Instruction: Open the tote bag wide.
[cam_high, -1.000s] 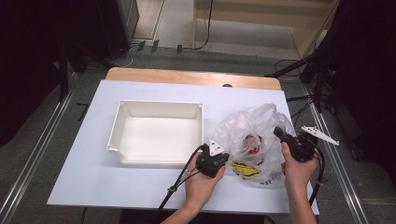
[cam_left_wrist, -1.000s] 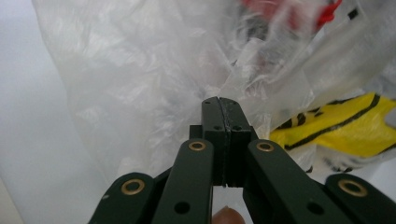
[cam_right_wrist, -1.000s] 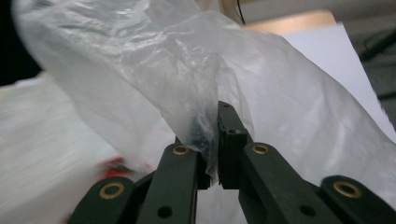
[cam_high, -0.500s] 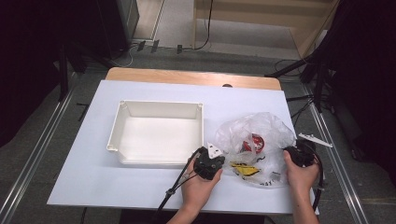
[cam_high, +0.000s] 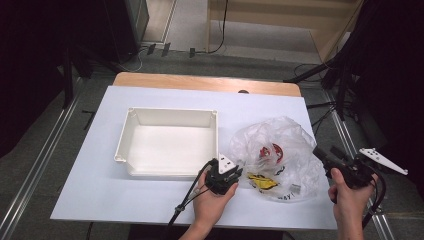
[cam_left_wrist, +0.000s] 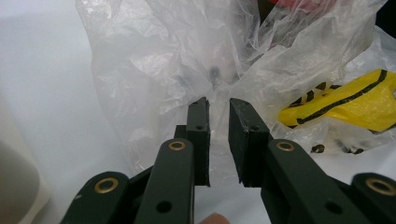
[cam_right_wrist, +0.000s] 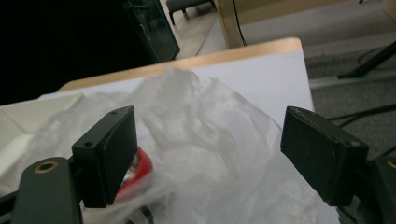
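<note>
A crumpled clear plastic bag (cam_high: 285, 145) lies on the white table right of the tray. Inside it are a red-and-white item (cam_high: 272, 152) and a yellow packet with black marks (cam_high: 262, 181). My left gripper (cam_high: 238, 172) sits at the bag's left edge. In the left gripper view its jaws (cam_left_wrist: 219, 109) have just been opening and stand a narrow gap apart, with bag film (cam_left_wrist: 187, 56) at their tips, unpinched. My right gripper (cam_high: 327, 151) is off the bag's right side. Its jaws (cam_right_wrist: 210, 121) have just been opening and are wide apart, framing the bag (cam_right_wrist: 201, 149) beyond them.
An empty white tray (cam_high: 170, 116) stands left of the bag, close to my left hand. The white tabletop (cam_high: 100, 190) ends just beyond my right hand, with a metal rail (cam_high: 350, 140) and dark floor past it. A wooden edge (cam_high: 200, 82) runs along the back.
My right gripper has let go of the bag's right side and drawn away to the right. The bag has sunk flatter. My left hand has stayed put.
</note>
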